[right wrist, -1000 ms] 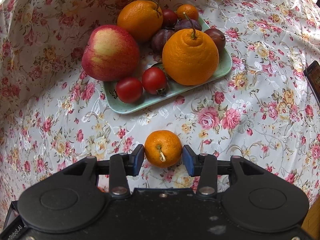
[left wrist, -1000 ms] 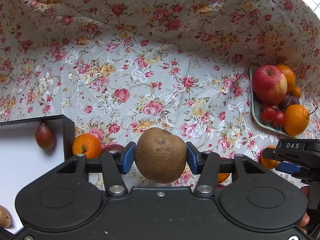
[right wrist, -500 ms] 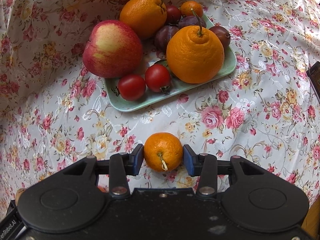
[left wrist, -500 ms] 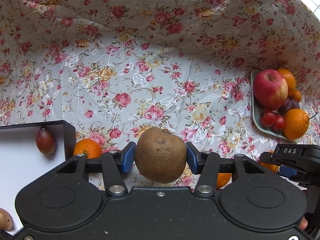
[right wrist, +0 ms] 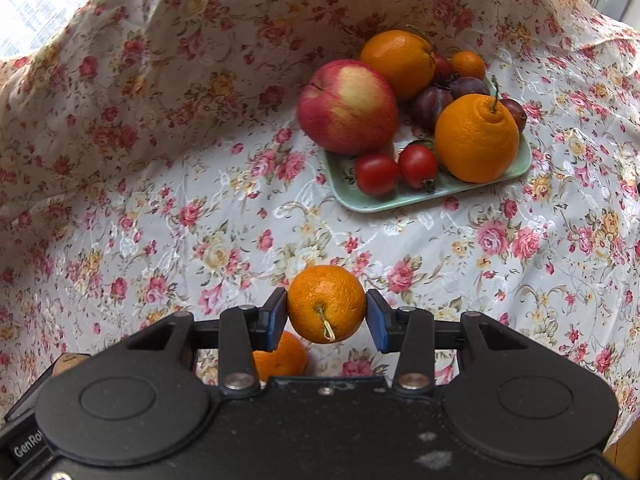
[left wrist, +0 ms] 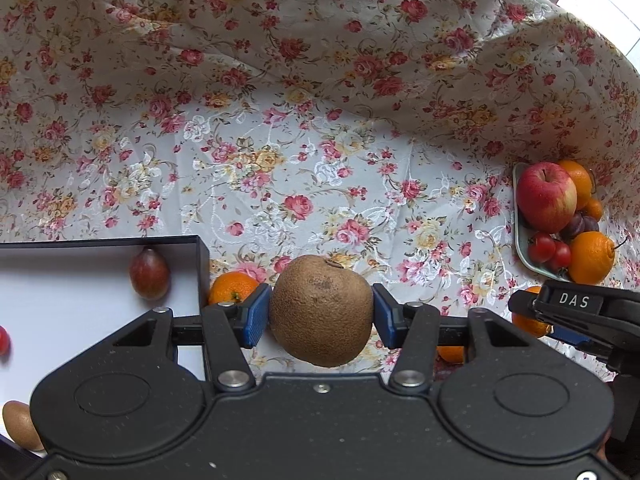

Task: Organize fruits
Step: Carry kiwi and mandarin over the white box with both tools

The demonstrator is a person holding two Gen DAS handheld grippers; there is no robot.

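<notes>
floral tablecloth (left wrist: 320, 140) | rumpled, draped up behind | window light at top corners

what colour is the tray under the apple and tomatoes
Pale mint green tray, clearest in the right wrist view.

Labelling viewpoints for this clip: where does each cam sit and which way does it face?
Left wrist: rides on the left claw, looks forward along its fingers over the brown fruit it grips, across the floral cloth to the white box; the right claw shows at the right edge.
Right wrist: rides on the right claw, faces the green plate of fruit past its gripped small orange.
Shared: plate, apple, cloth.
</notes>
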